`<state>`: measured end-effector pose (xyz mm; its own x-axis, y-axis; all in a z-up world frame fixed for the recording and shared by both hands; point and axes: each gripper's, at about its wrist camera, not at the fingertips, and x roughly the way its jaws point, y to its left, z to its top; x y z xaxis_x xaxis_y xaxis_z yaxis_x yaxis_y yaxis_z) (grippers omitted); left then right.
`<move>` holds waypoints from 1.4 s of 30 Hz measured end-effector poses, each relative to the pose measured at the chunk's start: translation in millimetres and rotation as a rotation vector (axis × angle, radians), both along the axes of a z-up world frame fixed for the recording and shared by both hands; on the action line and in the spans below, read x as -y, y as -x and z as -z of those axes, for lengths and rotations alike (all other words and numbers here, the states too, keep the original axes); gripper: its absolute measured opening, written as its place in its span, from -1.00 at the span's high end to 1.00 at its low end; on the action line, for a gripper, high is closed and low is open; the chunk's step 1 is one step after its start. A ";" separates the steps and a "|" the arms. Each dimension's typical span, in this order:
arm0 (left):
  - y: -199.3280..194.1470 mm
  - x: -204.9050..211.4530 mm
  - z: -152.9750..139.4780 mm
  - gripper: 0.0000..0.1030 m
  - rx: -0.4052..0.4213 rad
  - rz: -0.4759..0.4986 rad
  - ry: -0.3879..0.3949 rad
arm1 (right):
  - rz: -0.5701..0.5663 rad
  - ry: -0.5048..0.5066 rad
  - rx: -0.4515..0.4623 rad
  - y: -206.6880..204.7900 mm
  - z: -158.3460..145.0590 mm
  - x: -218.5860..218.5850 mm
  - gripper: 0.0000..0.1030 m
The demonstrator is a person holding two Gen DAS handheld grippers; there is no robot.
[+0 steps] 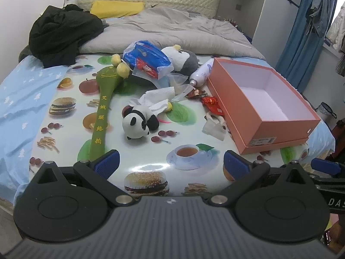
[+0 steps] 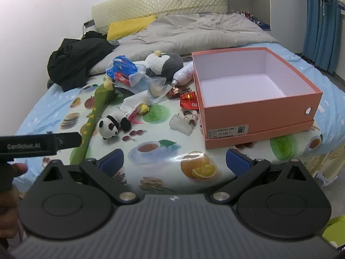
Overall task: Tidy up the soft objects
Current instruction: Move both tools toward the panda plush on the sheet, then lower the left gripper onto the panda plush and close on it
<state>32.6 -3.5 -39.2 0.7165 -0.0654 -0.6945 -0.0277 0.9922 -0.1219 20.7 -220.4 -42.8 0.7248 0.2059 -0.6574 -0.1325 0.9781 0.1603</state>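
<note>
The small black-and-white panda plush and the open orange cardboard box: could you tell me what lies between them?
In both views, a clear plastic wrapper and a red foil packet lie between panda plush and orange box.

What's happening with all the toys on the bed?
A person holds two grippers, the left gripper and the right gripper, both open and empty above the food-print cloth. The panda toy, penguin toy and green padded stick lie untouched. The orange box is empty.
</note>
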 end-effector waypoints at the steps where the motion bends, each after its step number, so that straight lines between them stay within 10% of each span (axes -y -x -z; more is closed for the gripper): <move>1: -1.3 -0.8 1.2 -1.00 0.001 0.000 -0.002 | 0.000 -0.009 -0.001 -0.4 1.3 0.5 -1.00; 42: -140.5 -62.3 98.0 -0.88 -0.067 -0.059 -0.041 | -0.062 -0.002 -0.077 -122.5 97.8 -57.4 -0.47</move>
